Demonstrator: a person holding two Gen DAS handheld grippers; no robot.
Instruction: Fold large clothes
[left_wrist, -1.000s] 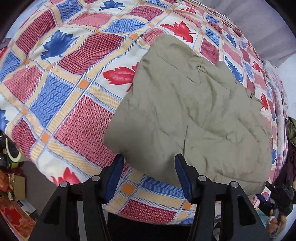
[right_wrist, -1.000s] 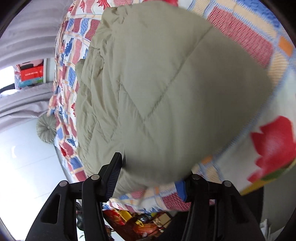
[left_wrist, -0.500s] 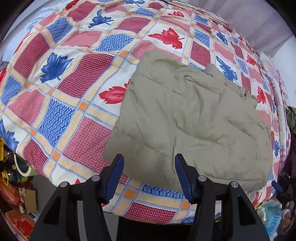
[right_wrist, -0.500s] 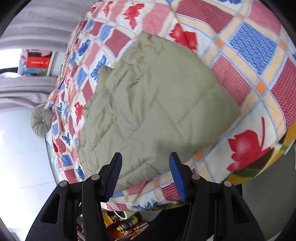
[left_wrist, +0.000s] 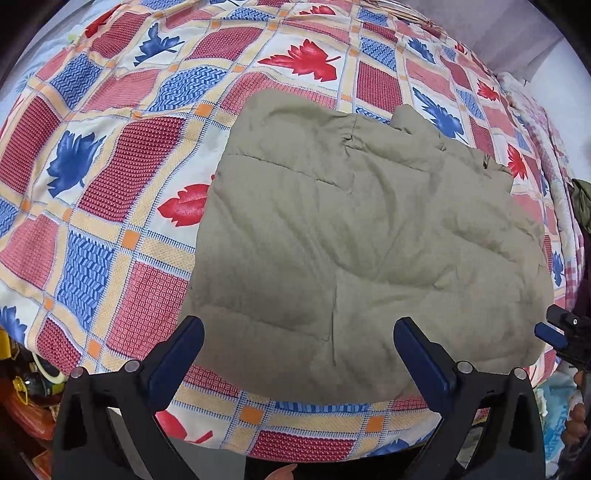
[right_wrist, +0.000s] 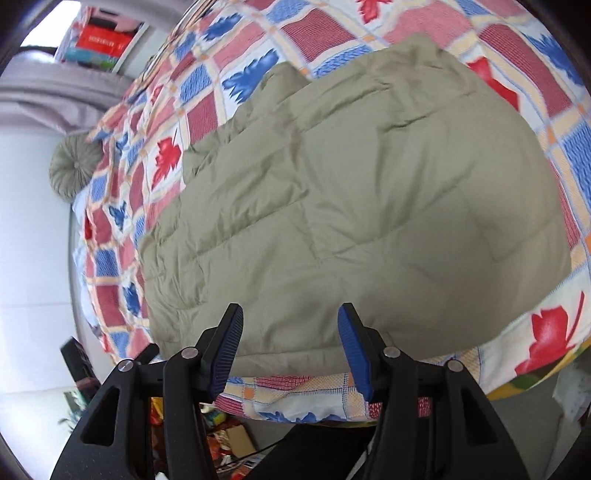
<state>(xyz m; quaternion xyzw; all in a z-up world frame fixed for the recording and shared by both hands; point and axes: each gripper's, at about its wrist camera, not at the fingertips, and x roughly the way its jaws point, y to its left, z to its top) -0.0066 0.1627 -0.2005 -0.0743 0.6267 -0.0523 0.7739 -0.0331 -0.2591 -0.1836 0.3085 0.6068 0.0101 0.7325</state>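
Olive quilted garment (left_wrist: 362, 236) lies folded on bed (left_wrist: 122, 192). Our left gripper (left_wrist: 298, 354) spread wide, right gripper (right_wrist: 290, 350) just opening, both empty. We'd grab near-edge corners together, fold evenly, smooth ridges.

Leaf-print bed (left_wrist: 110, 236) — folded olive jacket (left_wrist: 369, 240) atop

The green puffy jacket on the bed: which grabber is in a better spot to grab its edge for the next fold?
Probably the right gripper: its open jaws frame the jacket's near edge. The left gripper, jaws just opened wide, hangs above the jacket's flat middle.
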